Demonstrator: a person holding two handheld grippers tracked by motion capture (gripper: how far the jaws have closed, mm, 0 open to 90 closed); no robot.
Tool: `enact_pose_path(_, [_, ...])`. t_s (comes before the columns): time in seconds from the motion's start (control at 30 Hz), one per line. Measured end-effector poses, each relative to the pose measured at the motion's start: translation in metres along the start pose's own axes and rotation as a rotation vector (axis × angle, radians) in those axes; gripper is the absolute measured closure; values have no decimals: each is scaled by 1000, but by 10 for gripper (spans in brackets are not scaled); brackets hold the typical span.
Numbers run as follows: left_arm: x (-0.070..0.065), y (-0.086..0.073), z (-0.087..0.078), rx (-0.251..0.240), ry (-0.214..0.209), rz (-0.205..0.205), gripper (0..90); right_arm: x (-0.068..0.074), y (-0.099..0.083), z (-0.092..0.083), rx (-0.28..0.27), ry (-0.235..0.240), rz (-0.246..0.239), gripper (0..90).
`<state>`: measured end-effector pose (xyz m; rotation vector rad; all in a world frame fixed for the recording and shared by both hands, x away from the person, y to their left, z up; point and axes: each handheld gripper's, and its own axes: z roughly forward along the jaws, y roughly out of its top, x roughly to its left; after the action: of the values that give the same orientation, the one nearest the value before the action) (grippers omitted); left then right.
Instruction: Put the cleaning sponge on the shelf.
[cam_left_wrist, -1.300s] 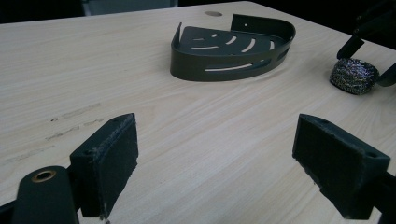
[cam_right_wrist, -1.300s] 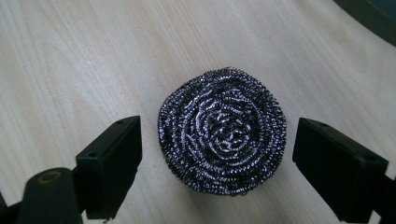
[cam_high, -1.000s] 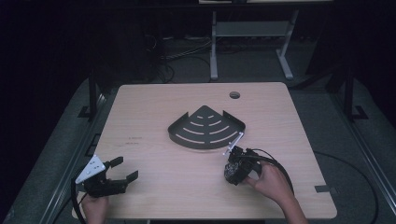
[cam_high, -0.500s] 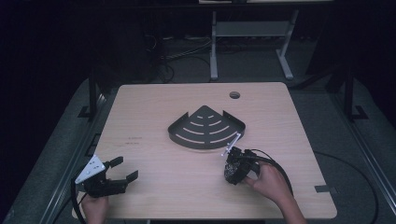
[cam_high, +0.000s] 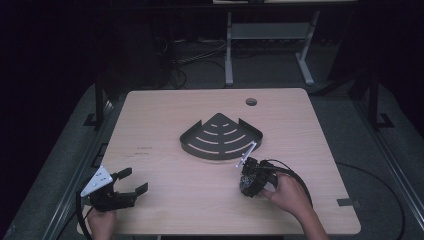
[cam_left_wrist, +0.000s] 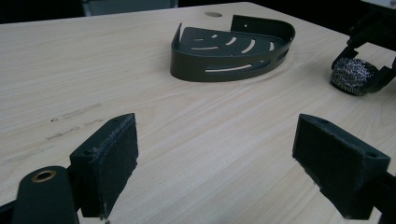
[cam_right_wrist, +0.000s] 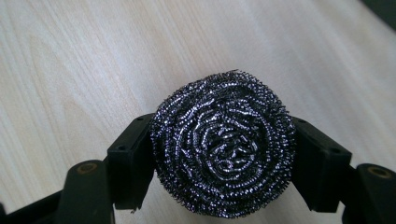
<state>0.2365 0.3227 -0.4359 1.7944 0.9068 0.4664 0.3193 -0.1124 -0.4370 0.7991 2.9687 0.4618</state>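
A round steel-wool scourer (cam_right_wrist: 224, 149) lies on the wooden table (cam_high: 165, 115) at the front right. My right gripper (cam_high: 250, 180) has just been closing, and its pads now press on both sides of the scourer. From the left gripper view the scourer (cam_left_wrist: 352, 77) sits between the right gripper's black jaws. A black slotted corner rack (cam_high: 192, 148) with nothing in it stands mid-table, just beyond the right gripper. At the table's front left my left gripper (cam_high: 136, 180) is open, and only bare wood lies between its pads (cam_left_wrist: 112, 158).
A round cable hole (cam_high: 251, 102) lies near the table's far edge. The right gripper's cable (cam_high: 295, 177) loops over the hand. A strip of tape (cam_high: 347, 202) sits by the front right corner. A metal stand (cam_high: 270, 35) rises behind the table.
The right gripper's jaws have drawn in onto the scourer. Both hands stay where they were, and the rack has not moved.
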Motion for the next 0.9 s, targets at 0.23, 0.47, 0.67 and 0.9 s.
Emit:
enact_pose_path(0.23, [0,0,0,-1,0,-3,137,-2,10,-14,-19,-3,-14,301])
enact_pose_path(0.47, [0,0,0,0,1,-2,137,-7,19,-26,-25,-7,-22,301])
enact_pose_path(0.67, [1,0,-1,-4,1,-3,137,-12,23,-31,-24,-5,-19,301])
enact_pose_path(0.9, [1,0,-1,-4,2,-3,137,-15,25,-37,-31,-4,-17,301])
